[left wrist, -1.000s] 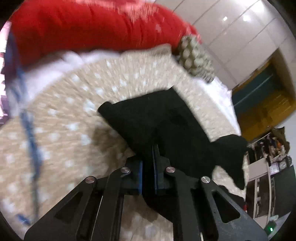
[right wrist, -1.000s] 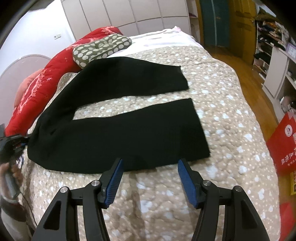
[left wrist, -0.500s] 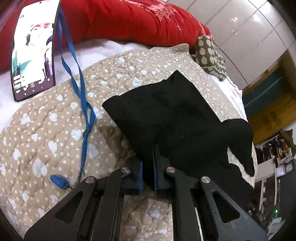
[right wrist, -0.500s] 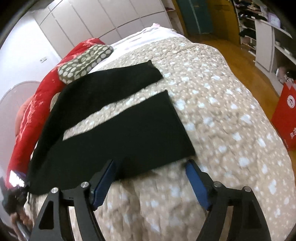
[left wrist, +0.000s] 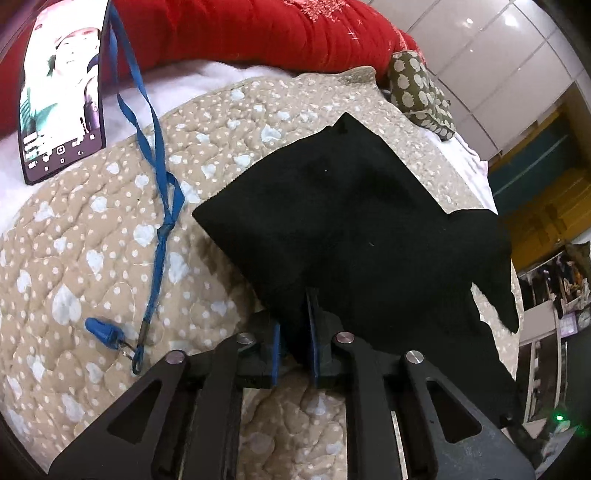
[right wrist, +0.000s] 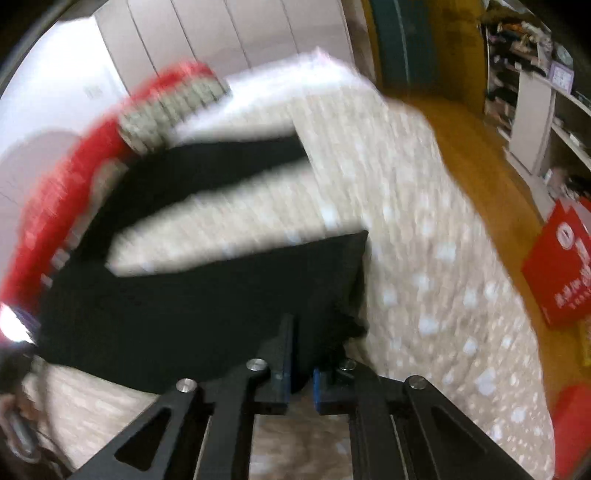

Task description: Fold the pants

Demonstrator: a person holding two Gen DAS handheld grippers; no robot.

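Pants [left wrist: 354,221] on quilt [left wrist: 92,258]; left gripper [left wrist: 293,343] and right gripper [right wrist: 301,365] fingers pinched onto fabric edges.

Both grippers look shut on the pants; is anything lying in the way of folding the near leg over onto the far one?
Nothing visible: only bare quilt lies between the near leg and far leg.

bed with beige heart-dotted quilt [left wrist: 92,258] | on it: black pants [left wrist: 351,221] centre, blue lanyard [left wrist: 157,206] left, lit phone [left wrist: 61,96] upper left, red pillow [left wrist: 240,33] top
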